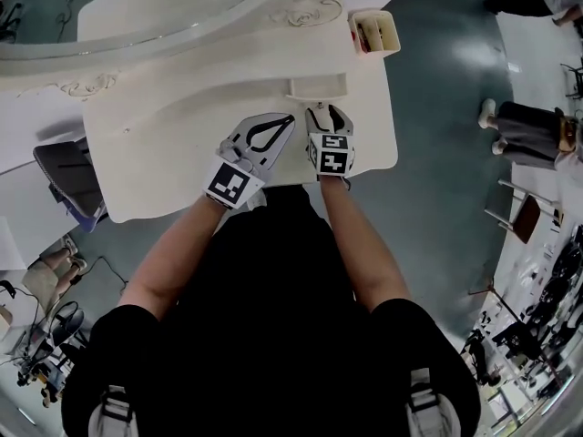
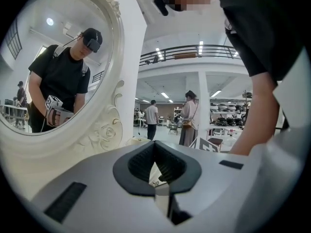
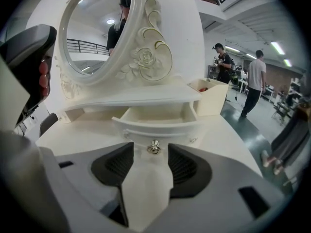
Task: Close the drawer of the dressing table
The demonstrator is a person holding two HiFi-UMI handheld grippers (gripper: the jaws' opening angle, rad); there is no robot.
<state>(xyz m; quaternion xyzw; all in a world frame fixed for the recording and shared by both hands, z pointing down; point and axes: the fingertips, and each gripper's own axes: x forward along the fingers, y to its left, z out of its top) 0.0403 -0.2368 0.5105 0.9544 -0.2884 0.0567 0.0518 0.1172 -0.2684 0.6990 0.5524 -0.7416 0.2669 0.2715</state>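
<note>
Drawer stood pulled out from the low shelf under the mirror, middle-right of the surface, front facing the person. Right hand-held gripper was spread, with the knob between its tips; pads didn't look to be pressing on it, nothing held. Left hand-held gripper was just beside it over the surface, tips pressed together, empty. Judgement: closing hadn't started, this was the line-up. To do it well, the knob needed to stay centred, with the push square on the front and straight toward the mirror so the drawer wouldn't rack in its slot. It should go slow and stop once the front sat flush with the shelf edge. Pinching the knob wasn't needed for a push; a flat shove on the front would serve. Containers: drawer looked empty inside, as far as the right gripper view showed. Box at the surface's far right corner held red items, too small to identify.
</note>
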